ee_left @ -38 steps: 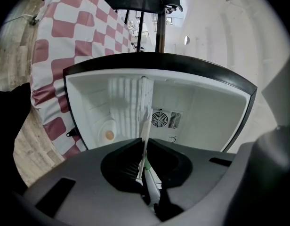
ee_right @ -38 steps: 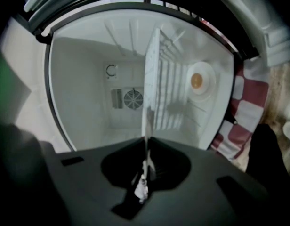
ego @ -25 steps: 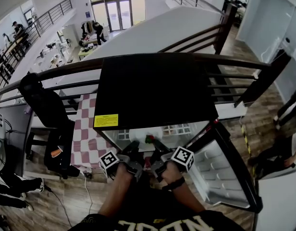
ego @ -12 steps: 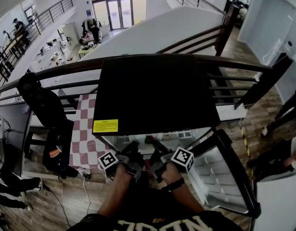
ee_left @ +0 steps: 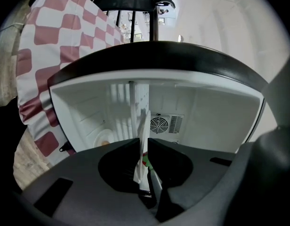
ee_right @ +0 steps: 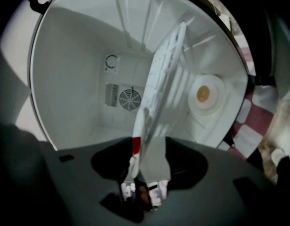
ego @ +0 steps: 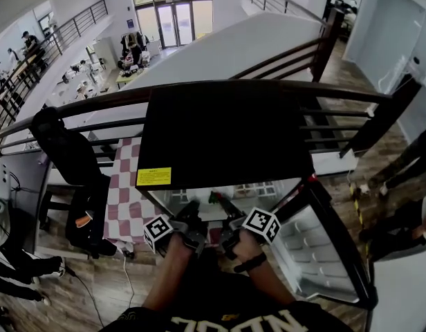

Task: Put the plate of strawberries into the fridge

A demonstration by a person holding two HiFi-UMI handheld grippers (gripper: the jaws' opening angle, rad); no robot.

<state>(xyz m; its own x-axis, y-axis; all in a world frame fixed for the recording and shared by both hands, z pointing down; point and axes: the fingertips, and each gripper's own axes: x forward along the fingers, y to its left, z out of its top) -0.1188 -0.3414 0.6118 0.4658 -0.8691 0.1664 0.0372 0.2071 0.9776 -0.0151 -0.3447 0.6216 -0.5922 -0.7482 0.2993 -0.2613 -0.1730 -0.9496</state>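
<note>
My left gripper (ee_left: 145,147) pinches the plate (ee_left: 144,121) rim, right gripper (ee_right: 149,147) jaws opening round it; looks stiff, slick, breakable, hold rim level

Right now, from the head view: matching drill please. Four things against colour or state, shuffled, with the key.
Things:
1. label
2. cloth
3. fridge top
4. door

Colour or state:
A. black
B. swung open
C. yellow
D. red-and-white checks

Pairs: 1-C, 2-D, 3-A, 4-B
</note>
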